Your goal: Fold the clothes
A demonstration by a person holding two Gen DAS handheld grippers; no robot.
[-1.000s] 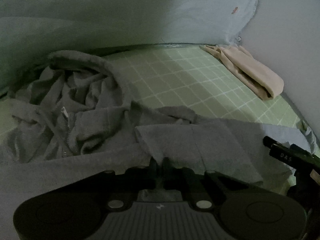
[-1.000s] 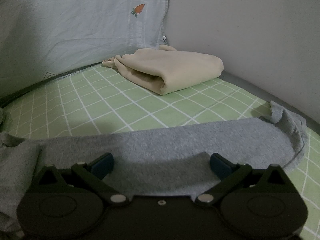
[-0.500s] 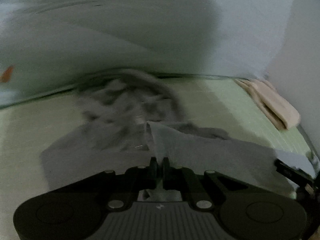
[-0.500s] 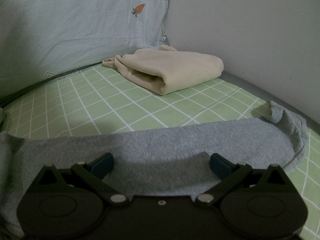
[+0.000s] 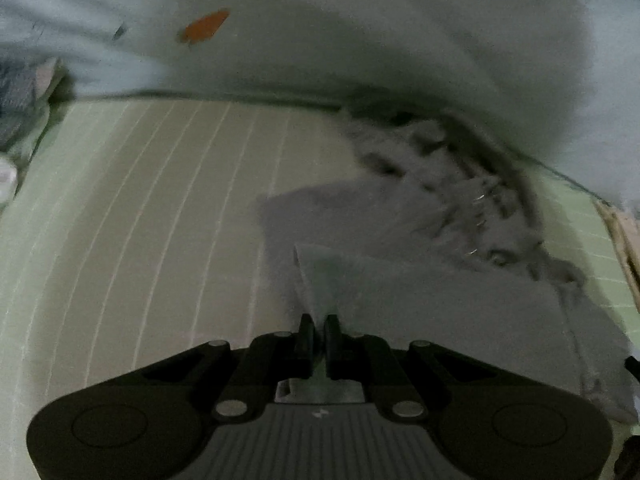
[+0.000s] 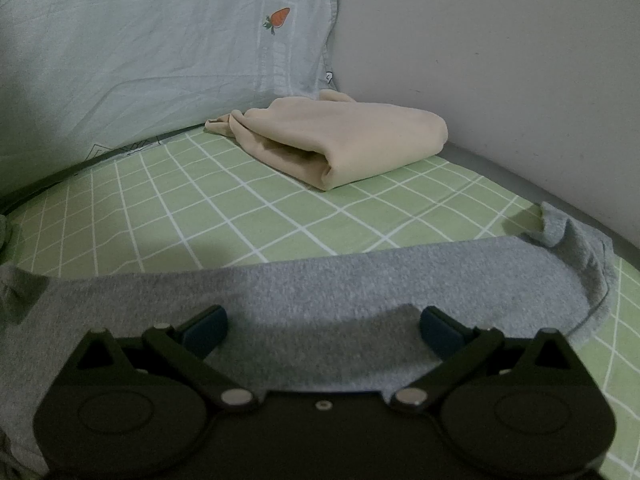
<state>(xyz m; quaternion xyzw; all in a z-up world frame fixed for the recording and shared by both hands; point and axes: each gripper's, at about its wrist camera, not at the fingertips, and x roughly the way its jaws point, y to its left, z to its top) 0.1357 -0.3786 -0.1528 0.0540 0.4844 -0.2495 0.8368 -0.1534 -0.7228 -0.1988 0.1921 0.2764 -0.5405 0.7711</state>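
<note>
A grey hooded garment (image 5: 420,248) lies on a green checked sheet (image 5: 140,220). My left gripper (image 5: 318,326) is shut on an edge of it, and the cloth fans out from the jaws toward a crumpled part with a zipper (image 5: 480,200). The left wrist view is blurred. In the right wrist view a flat band of the same grey garment (image 6: 320,280) stretches across in front of my right gripper (image 6: 322,328). The right gripper is open and empty, just above the cloth, with its blue pads (image 6: 208,326) wide apart.
A folded beige garment (image 6: 340,144) lies at the back by the wall (image 6: 500,60). A pale blue pillow with a carrot print (image 6: 140,52) stands along the back; it also shows in the left wrist view (image 5: 360,32). A checked sheet (image 6: 180,200) covers the bed.
My left gripper has swung to the left with the grey cloth held, pulling the garment out flatter. My right gripper has stayed still and open.
</note>
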